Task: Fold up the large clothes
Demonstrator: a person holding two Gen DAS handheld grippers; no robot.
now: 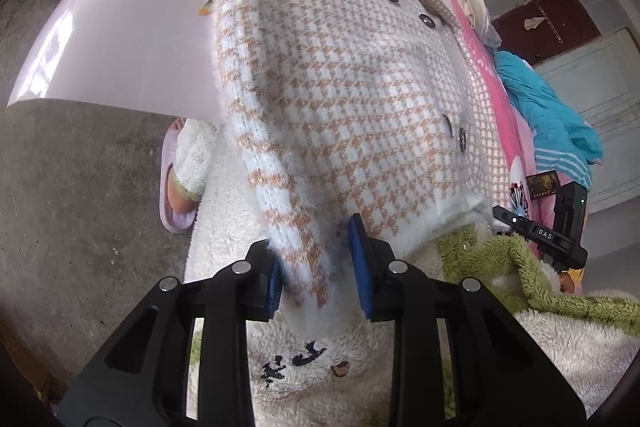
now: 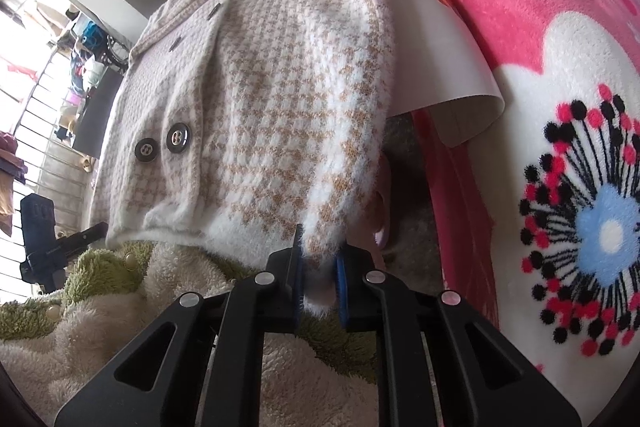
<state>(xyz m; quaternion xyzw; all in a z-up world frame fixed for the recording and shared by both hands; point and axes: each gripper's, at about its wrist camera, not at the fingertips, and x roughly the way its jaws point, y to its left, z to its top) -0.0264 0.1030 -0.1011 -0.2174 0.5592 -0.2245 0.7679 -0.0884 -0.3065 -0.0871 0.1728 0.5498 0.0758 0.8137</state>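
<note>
Left wrist view: the left tool point(image 1: 320, 269) points down at a fluffy knitted coat point(image 1: 344, 83) in a cream and tan check. The coat lies spread, buttoned front up, on a smooth, glossy pale board point(image 1: 120, 39) that rests on a bed with a pink blanket point(image 1: 516, 147). One sleeve point(image 1: 280, 195) hangs off the near edge, and its cuff sits between the blue pads point(image 1: 362, 267). The pads press the cuff from both sides, so the tool is clamped on the sleeve. Dark round buttons point(image 1: 428, 21) run down the front. Below hangs the person's shaggy white and green robe point(image 1: 500, 267), and a foot in a lilac slipper point(image 1: 176, 195) stands on the rough concrete floor.

Right wrist view: the right tool point(image 2: 318, 275) is closed tight on the other sleeve's point(image 2: 344, 155) fuzzy white cuff. The board's corner point(image 2: 460, 107) curls up beside it, over the plush flowered blanket.

To fold well, I judge both cuffs should be lifted together and carried across the chest, kept level so the soft, stretchy knit does not drag or bunch. The fuzz may slip, so the grip should stay firm.
</note>
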